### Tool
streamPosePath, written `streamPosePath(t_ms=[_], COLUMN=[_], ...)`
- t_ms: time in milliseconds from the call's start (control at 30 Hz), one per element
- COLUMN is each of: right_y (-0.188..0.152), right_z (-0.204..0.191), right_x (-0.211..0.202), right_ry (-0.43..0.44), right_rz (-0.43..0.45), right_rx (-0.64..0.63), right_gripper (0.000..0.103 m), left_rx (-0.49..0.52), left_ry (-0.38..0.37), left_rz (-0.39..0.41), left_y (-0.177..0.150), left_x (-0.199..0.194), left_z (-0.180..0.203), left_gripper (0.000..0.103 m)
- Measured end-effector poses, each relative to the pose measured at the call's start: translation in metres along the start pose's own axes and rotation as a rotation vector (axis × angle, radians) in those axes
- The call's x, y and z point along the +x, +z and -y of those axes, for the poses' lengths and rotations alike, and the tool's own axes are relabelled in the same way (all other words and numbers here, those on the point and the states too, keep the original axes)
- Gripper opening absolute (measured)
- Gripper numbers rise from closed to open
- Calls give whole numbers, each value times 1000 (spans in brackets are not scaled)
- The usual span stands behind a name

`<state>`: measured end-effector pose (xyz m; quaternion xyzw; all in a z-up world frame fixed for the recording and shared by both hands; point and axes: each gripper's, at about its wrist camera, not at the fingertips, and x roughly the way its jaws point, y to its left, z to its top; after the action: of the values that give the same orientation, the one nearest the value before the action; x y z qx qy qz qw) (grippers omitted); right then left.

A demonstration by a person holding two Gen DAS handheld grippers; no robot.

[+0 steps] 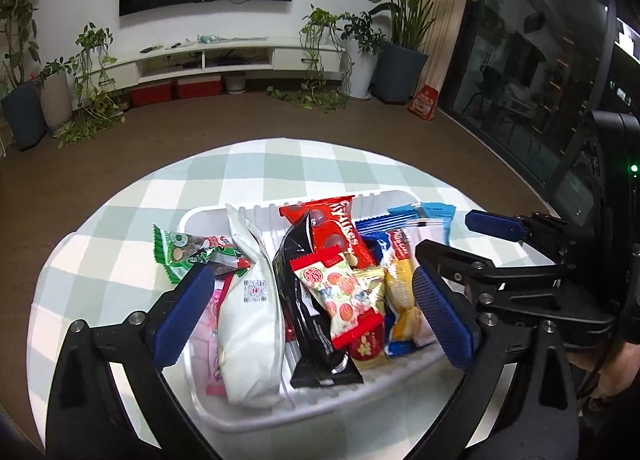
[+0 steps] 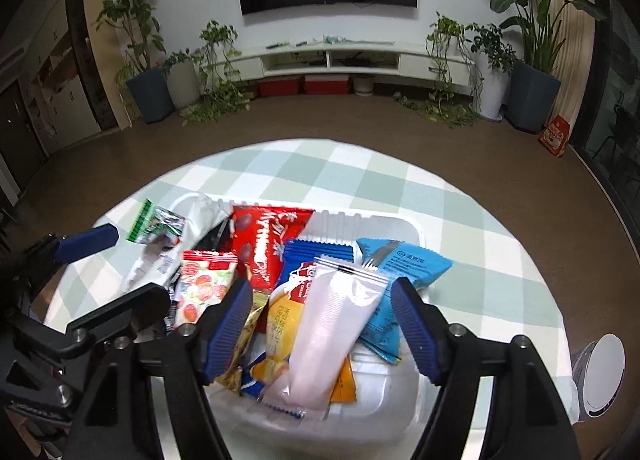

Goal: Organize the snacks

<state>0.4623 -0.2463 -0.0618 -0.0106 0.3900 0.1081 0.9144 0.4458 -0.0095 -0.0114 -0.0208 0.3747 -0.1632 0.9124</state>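
Observation:
A white basket (image 1: 200, 216) (image 2: 400, 220) on the checked table holds several snack packets. In the left wrist view I see a white packet (image 1: 248, 320), a black packet (image 1: 308, 324), a red packet (image 1: 340, 228), a strawberry-print packet (image 1: 340, 296) and a yellow cake packet (image 1: 400, 292). A green packet (image 1: 180, 252) hangs over the left rim. My left gripper (image 1: 314, 314) stands open wide over the basket, its pads clear of the packets. My right gripper (image 2: 322, 328) is open astride a pale pink packet (image 2: 332, 332) that lies on a light blue packet (image 2: 400, 264).
The round table carries a green and white checked cloth (image 1: 280, 164). A white round object (image 2: 600, 376) stands at its right edge. A hand (image 1: 612, 372) holds the right gripper. Brown floor, potted plants and a low TV shelf lie far beyond.

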Motion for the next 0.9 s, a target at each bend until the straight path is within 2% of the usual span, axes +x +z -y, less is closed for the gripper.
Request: streamPosePath(t_ms=[133,233,333,433,533,633,700,767,833,900], right_y=[-12,-28,-51,-73,-98,-117,-126,-136,-145,-153], right_z=[5,8,8,7,4,1,0,0,-4,-9], right_x=[-28,-47,-71,-89,-107,-125,-137,-152,-166,-177], right_ry=[17,29,37,38,44,52,50,45,41,25], right_rz=[48,67,87,102,108,111,122,139,154,172], right_rx=[36,62,86,100,108,118,125,137,138,125], right_gripper=[82,83,84,87,87,87,87,88,90,91], left_rx=[-31,-39,-36,9,64,41,2,-50,-70,-87], left_ry=[-5,-29,-63,-26,42,70,121,150,125,144], left_rz=[48,86,79,84,142,198,239,211,165,133], left_y=[-11,-27,-51,-80,-108,-135,-154,-167,-172,-181], left_x=[-28,-55,-78,-105,-137,-167,-187,-200,-204,-210], left_z=[2,8,21,43,66,80,85,88,88,93], left_gripper=[103,103,103,103,103,103,103,103,103,103])
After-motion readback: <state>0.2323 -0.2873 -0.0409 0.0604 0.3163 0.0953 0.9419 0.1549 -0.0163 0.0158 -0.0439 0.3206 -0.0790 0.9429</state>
